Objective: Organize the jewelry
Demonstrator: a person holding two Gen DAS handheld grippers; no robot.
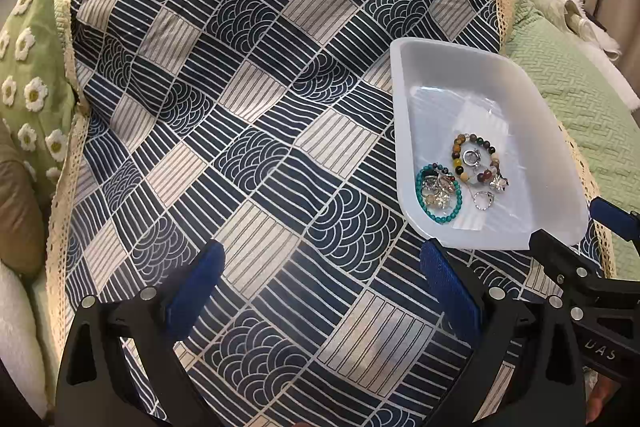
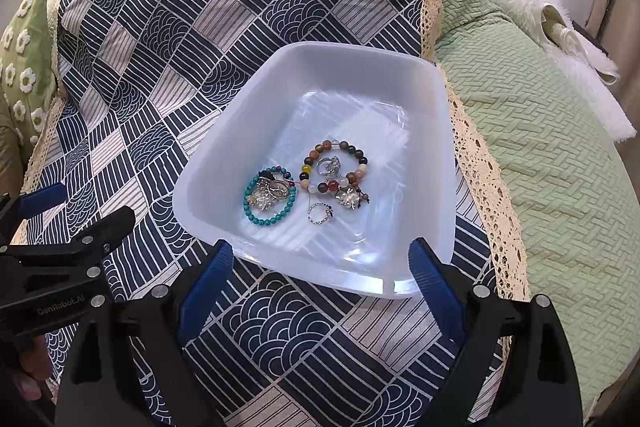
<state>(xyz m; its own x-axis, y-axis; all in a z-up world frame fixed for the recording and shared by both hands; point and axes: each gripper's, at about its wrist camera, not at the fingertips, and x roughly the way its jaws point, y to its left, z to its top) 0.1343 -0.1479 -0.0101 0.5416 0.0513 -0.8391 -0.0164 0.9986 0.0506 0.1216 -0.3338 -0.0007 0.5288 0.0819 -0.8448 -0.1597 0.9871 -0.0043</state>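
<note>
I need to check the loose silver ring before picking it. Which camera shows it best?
The right wrist view: the silver ring lies near the middle of the picture, in the white tray. The left wrist view shows the same ring smaller, off towards the right edge.

Navy-and-cream patchwork cloth [image 2: 280,27] is showing stripes and wave arcs; the white tray [image 2: 208,187] is holding a turquoise bead bracelet [image 2: 256,215] and a brown, yellow, red mixed-bead bracelet [image 2: 320,149]; green bedspread [image 2: 540,147] is showing basketweave.
</note>
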